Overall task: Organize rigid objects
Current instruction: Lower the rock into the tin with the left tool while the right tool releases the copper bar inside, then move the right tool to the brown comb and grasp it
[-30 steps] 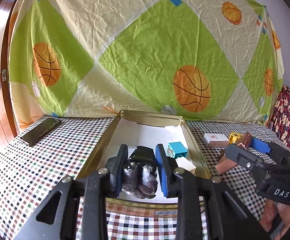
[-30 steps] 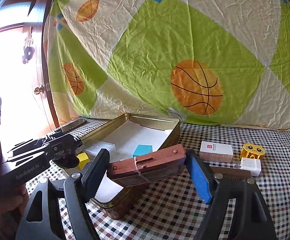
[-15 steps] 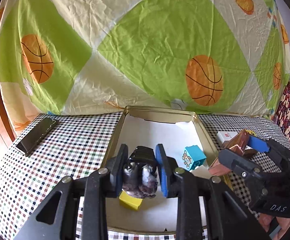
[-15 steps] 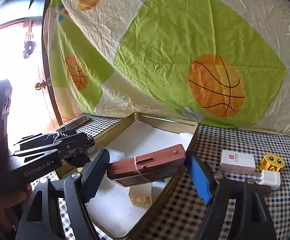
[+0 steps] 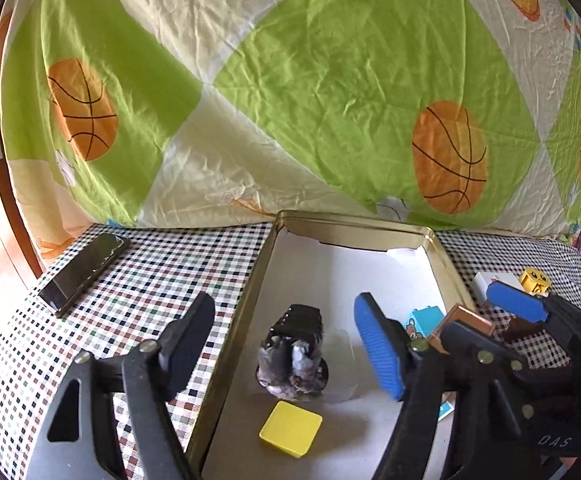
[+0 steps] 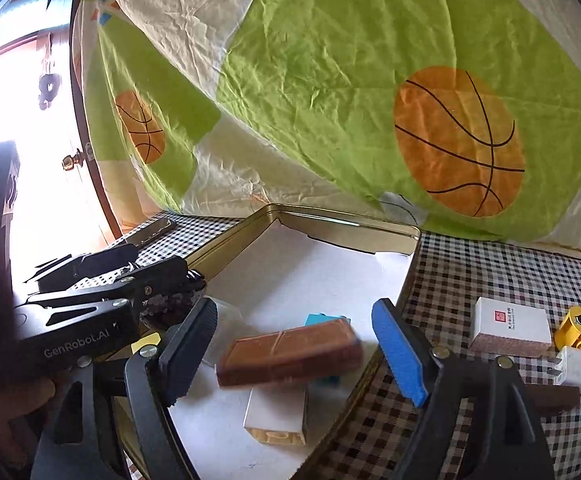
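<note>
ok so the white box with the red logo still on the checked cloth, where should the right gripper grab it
Take the white box across its two short ends, coming from above and a little from the front. It lies flat, with its long side facing the camera. The yellow face block and white plug crowd its right end, so lower that finger carefully. The right gripper, jaws opening, has just released the brown box.

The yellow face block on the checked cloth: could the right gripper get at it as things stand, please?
Probably yes. The yellow face block sits in the open outside the tin, right of the right gripper, whose opening jaws hold nothing; the brown box lies loose between them.
</note>
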A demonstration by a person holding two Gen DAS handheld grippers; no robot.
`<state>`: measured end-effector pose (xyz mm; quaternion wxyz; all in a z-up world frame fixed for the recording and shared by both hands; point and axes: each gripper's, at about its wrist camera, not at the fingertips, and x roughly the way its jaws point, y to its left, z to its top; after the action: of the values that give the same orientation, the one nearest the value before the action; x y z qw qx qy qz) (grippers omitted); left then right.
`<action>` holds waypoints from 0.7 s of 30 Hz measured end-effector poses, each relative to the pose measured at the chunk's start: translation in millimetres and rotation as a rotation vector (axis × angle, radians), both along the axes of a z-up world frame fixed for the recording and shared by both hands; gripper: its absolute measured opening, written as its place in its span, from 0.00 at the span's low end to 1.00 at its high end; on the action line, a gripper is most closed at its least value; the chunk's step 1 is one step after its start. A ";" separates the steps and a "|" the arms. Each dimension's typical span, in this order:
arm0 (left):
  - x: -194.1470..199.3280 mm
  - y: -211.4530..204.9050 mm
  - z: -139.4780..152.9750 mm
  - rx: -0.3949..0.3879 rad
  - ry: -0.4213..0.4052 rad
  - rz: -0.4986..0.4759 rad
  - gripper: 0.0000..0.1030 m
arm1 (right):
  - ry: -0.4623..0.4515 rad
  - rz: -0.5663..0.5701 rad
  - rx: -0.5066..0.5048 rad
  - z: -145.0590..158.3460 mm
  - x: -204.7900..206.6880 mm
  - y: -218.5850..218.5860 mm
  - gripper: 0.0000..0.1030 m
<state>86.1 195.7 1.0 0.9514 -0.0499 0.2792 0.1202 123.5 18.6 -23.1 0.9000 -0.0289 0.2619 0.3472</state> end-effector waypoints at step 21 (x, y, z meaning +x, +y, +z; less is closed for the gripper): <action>6.1 -139.2 18.2 0.007 -0.070 -0.203 0.99 | 0.126 -0.236 -0.036 -25.2 47.1 -169.9 0.80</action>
<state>92.2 56.5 19.2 0.9680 -0.0224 0.2489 0.0224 170.6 -151.2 -48.2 0.9158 0.0078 0.3255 0.2353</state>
